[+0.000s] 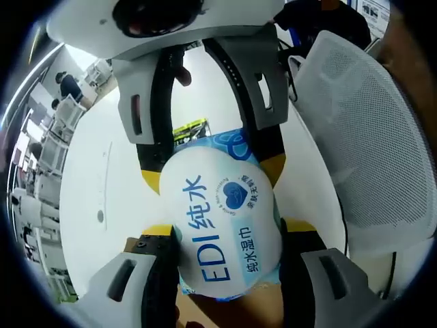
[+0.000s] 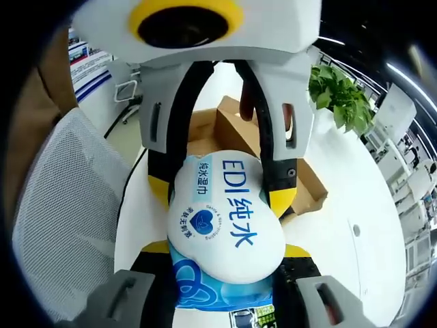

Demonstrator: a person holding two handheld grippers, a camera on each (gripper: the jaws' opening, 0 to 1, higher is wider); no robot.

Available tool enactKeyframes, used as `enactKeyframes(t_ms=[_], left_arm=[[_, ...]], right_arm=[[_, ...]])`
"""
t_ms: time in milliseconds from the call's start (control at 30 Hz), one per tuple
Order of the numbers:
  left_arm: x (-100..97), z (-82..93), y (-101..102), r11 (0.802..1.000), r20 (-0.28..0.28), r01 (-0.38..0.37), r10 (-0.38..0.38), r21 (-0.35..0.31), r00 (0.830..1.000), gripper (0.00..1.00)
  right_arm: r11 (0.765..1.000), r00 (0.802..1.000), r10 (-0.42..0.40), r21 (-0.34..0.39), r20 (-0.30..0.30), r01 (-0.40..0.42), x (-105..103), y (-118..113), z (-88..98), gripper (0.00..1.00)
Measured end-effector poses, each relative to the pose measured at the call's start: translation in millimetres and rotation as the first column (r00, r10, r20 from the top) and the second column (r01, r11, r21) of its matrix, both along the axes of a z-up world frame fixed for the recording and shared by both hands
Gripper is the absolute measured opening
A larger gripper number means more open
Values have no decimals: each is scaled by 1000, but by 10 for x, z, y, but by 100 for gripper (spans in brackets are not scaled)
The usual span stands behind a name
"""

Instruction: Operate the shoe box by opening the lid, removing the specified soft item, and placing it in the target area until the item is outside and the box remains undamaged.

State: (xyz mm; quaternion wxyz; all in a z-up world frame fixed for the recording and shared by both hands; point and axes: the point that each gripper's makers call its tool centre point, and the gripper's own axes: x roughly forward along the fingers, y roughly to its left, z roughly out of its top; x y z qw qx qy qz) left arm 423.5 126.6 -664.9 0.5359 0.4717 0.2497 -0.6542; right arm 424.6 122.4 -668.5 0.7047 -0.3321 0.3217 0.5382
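Left tongs and right tongs facing, both clamped; jaws tip to tip

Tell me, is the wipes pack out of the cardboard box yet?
Out: both grippers hold the wipes pack in the air, above the open cardboard box.

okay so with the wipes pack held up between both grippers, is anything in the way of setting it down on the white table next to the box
Nothing visible blocks it. The wipes pack is clamped from both ends by the left gripper and right gripper, above the open cardboard box. Bare white table lies beside the box.
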Motion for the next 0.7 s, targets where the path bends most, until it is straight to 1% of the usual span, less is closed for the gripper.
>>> enactKeyframes(t_ms=[100, 233, 467, 700], left_arm=[[10, 22, -79, 1000, -2, 12, -12, 0, 1000, 58], [56, 40, -246, 999, 7, 37, -37, 6, 999, 58], [89, 69, -511, 998, 17, 70, -70, 6, 997, 58], [124, 66, -734, 996, 20, 90, -90, 0, 996, 58]], right_arm=[[1000, 1000, -11, 6, 0, 11, 18, -83, 9, 52], [999, 999, -35, 11, 6, 35, 50, -230, 32, 52], [998, 998, -66, 14, 12, 66, 99, -531, 52, 52], [996, 996, -84, 6, 11, 84, 126, -729, 60, 52]])
